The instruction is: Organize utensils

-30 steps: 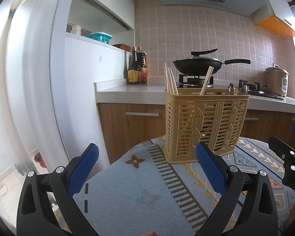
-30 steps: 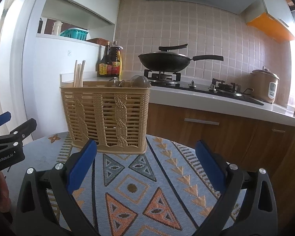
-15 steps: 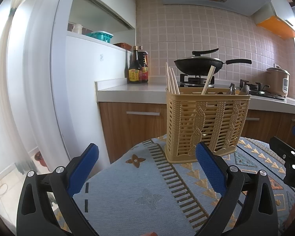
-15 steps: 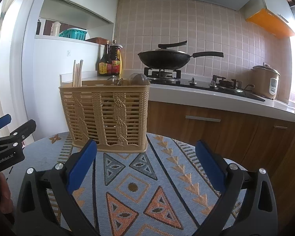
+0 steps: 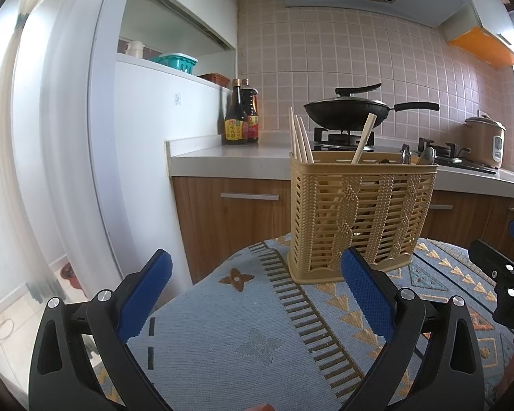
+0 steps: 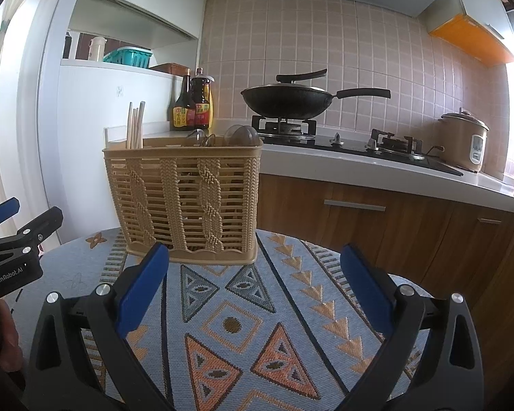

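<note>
Both tools [image 5: 255,286] [image 6: 255,279] agape before ribbed plastic basket [image 6: 188,202].

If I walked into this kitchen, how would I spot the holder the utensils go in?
Look for the small table with the blue patterned cloth in front of the wooden counter cabinets. At its far edge stands a tan woven-look plastic basket, upright and slatted. Nothing else sits on the cloth, and pale chopsticks and spoon bowls poke above its rim.
</note>
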A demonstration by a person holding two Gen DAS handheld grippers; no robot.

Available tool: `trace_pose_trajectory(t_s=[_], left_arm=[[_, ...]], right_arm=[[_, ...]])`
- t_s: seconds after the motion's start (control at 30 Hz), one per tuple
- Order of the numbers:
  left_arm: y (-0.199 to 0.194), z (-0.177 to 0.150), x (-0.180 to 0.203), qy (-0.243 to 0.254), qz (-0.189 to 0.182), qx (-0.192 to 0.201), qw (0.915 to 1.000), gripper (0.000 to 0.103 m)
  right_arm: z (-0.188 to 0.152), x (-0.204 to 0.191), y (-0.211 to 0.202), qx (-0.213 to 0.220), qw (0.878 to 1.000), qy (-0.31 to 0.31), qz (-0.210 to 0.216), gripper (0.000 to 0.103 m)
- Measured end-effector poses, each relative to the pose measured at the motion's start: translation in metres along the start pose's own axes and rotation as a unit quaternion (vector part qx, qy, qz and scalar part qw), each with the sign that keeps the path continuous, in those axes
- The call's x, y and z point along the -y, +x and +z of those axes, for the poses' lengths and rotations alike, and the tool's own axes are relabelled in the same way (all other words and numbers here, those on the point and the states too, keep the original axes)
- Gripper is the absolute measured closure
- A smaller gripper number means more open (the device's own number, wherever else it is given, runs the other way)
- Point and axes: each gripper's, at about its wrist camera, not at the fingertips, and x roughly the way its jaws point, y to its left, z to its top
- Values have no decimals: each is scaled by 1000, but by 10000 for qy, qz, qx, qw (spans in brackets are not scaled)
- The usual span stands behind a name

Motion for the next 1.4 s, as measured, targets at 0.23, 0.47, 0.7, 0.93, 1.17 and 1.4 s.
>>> trace_pose_trajectory(t_s=[0.23,0.47,0.7,0.93,1.17,1.4], left_arm=[[0,0,0,-2,-2,-2,10000,8],[0,0,0,-3,-1,-1,10000,8],[1,-1,-1,-3,3,-18,10000,8],[2,-1,-1,-17,10,-53,10000,8],[3,-2,-5,-116,86,-94,9999,8],[2,-2,-4,-67,142,-87,9998,8]], right_arm=[[-1,-1,0,-3,10000,-34,10,7],[-1,-2,0,-9,10000,-36,11,7],[-1,-2,-1,-19,10000,-35,14,7],[0,-2,0,-27,10000,-57,10,7],[-1,-2,2,-63,9999,-84,0,7],[0,-3,2,-76,9999,-97,1,7]])
